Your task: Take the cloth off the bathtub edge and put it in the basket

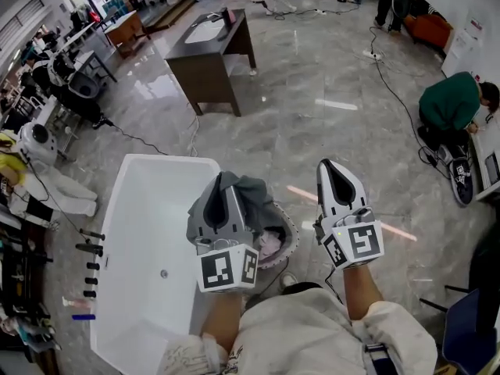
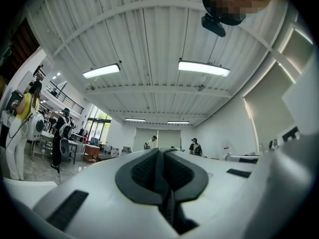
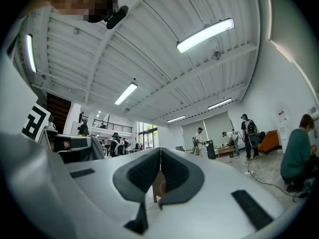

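The white bathtub (image 1: 156, 164) stands at the left in the head view. Just right of it is a round basket (image 1: 291, 234) with a grey cloth (image 1: 251, 190) heaped in its top, over something pink (image 1: 269, 245). My left gripper (image 1: 221, 180) is held above the basket and hides part of the cloth; its jaws are shut with nothing between them. My right gripper (image 1: 329, 164) hovers over bare floor to the basket's right, also shut and empty. Both gripper views look up at the ceiling: the left gripper (image 2: 160, 151) and the right gripper (image 3: 160, 150) show their pads pressed together.
A dark table (image 1: 207, 53) stands further ahead. A person in green (image 1: 453, 104) crouches at the right beside cables on the floor. Small dark bottles (image 1: 87, 260) line the tub's left side. A blue chair (image 1: 469, 334) sits at the lower right.
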`<action>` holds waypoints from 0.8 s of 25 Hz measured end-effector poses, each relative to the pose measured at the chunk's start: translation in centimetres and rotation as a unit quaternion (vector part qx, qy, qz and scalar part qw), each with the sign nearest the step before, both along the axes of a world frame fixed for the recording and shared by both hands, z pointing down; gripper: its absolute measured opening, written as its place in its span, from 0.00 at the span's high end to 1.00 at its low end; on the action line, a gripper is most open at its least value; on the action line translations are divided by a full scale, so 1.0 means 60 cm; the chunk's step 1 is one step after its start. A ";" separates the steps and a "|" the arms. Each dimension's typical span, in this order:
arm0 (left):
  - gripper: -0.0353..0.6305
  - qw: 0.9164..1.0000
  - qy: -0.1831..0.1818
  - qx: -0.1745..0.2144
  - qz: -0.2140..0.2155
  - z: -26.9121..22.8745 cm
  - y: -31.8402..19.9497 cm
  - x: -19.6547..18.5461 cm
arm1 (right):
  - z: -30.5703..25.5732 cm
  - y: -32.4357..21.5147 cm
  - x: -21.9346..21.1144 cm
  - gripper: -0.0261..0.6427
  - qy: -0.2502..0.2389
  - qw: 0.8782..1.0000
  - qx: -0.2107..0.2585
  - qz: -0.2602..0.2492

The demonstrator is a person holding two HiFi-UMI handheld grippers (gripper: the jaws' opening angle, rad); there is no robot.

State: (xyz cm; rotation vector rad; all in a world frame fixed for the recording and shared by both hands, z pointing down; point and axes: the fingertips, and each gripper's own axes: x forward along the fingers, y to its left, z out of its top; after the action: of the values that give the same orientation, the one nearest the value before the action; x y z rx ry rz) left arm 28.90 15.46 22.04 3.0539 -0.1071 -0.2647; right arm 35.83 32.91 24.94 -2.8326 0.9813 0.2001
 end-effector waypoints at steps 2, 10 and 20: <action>0.93 1.000 0.001 -0.001 0.010 0.000 0.013 0.013 | 0.001 0.013 0.008 0.98 0.001 1.000 0.002 0.008; 0.93 0.999 0.001 -0.004 0.054 -0.002 0.070 0.062 | -0.003 0.067 0.035 0.98 0.006 0.999 0.010 0.043; 0.93 0.996 0.001 -0.014 0.087 0.002 0.121 0.083 | 0.001 0.126 0.037 0.98 0.002 0.997 0.008 0.076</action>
State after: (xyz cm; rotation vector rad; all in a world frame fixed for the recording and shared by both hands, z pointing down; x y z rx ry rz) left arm 33.87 22.69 22.18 3.0092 0.1540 -0.2505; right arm 38.02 40.50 24.98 -2.8945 0.7602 0.2273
